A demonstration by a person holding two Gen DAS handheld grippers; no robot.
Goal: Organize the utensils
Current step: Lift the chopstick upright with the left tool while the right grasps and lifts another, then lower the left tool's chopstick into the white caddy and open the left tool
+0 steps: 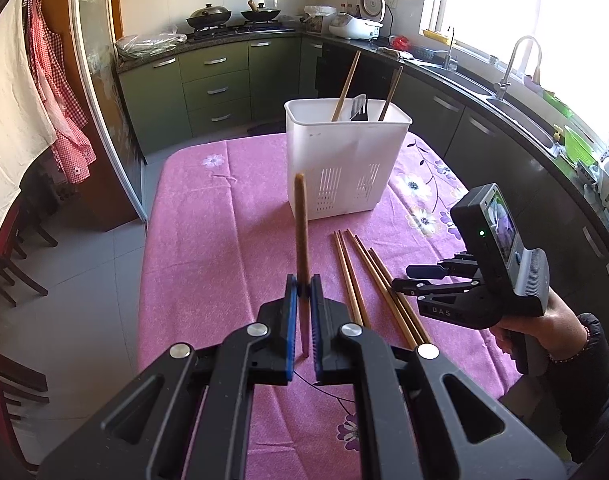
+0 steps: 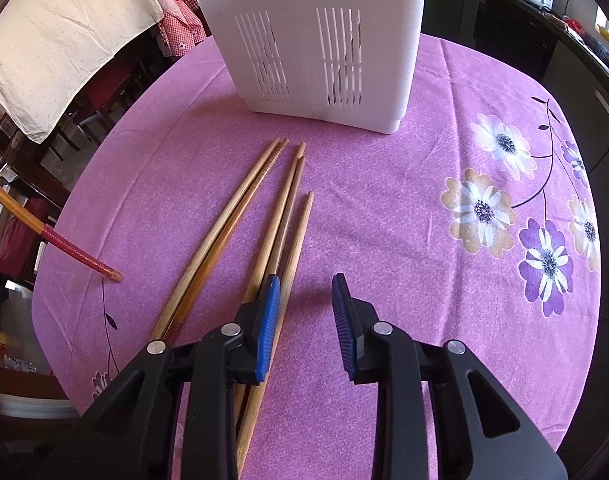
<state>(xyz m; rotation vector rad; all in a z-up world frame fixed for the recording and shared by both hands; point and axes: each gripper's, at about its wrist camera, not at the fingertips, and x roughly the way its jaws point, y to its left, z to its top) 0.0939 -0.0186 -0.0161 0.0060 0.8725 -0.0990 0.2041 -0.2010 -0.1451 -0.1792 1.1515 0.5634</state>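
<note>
1. Already done, as far as we can judge: the white utensil caddy (image 1: 346, 160) stands upright on the table under its pink floral tablecloth (image 1: 208, 240), and two wooden chopsticks (image 1: 346, 86) plus a dark slotted utensil (image 1: 358, 108) poke up out of it. We cannot tell which compartment each of them sits in.

2. In hand now: our left gripper (image 1: 303, 288) is clenched on a single chopstick (image 1: 301, 228), held nearly upright just in front of the caddy. In the right wrist view that same stick comes in from the left edge, its red-wrapped end low over the cloth. It is not yet in the caddy, so we count this piece as half done.

3. Still to do: five loose chopsticks (image 2: 272, 208) lie on the cloth between us and the caddy, fanned out, with their tips pointing toward it and a bare strip of cloth between.

4. Our right gripper (image 2: 306, 294) hangs low over the near end of that pile with the jaws apart and nothing pinched. Its left pad sits over the rightmost sticks, and the gap between the pads shows only cloth.

5. Our estimate: under half of the visible utensils are stowed. One is ready to drop in, and the pile remains.
</note>
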